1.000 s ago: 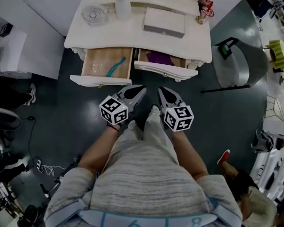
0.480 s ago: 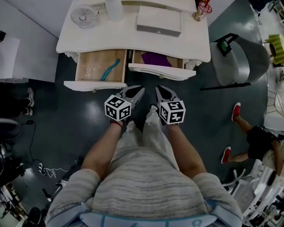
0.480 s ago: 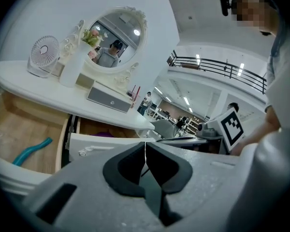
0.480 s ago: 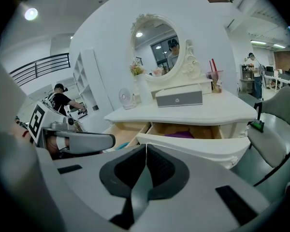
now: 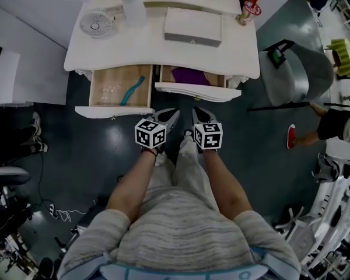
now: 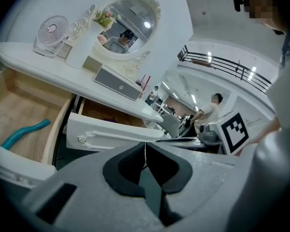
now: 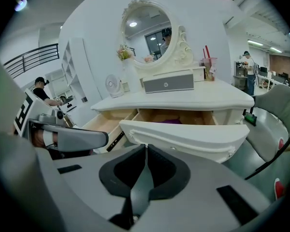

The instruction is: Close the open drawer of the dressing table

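the white counter (image 5: 157,48) fills the upper middle of the head view. two drawers are pulled out at its near edge, the left drawer (image 5: 112,111) far, the right drawer (image 5: 189,90) less. bare dark floor (image 5: 105,142) is seen below both fronts. an oval mirror (image 6: 128,21) is shown only in the gripper views. left tongs (image 5: 173,115) and right tongs (image 5: 197,111) are pressed together, empty, just below the right drawer's front.

There are two open drawers (image 5: 114,112) (image 5: 197,92), one fan (image 5: 97,23), one vase (image 5: 130,10), one grey box (image 5: 192,27) and two tools (image 5: 172,115) (image 5: 198,113).
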The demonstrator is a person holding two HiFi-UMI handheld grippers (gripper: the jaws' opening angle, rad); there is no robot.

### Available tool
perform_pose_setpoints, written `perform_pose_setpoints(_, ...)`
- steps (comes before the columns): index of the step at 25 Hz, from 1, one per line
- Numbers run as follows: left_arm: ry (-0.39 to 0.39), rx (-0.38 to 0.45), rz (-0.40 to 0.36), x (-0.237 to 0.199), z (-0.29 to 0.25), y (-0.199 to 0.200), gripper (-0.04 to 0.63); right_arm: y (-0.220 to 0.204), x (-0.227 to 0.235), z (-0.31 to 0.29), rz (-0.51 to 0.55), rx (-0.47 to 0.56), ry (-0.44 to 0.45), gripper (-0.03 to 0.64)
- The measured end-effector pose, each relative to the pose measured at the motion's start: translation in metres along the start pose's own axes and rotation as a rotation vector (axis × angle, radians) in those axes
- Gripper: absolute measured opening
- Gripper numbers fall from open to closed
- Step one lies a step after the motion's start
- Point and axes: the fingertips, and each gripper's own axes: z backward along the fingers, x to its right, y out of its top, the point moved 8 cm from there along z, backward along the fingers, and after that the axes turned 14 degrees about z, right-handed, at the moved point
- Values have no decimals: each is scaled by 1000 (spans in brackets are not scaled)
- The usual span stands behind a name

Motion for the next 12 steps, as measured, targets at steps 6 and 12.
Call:
perform_pose_setpoints(6,-2,-15,24,-4,-14,-3,17,-11,12,-15,-27,-44,-4,12)
perform_pose_setpoints(12,-3,-22,41,-6,-17,-5,17,-18,21,-31,-51,-86,-8,37)
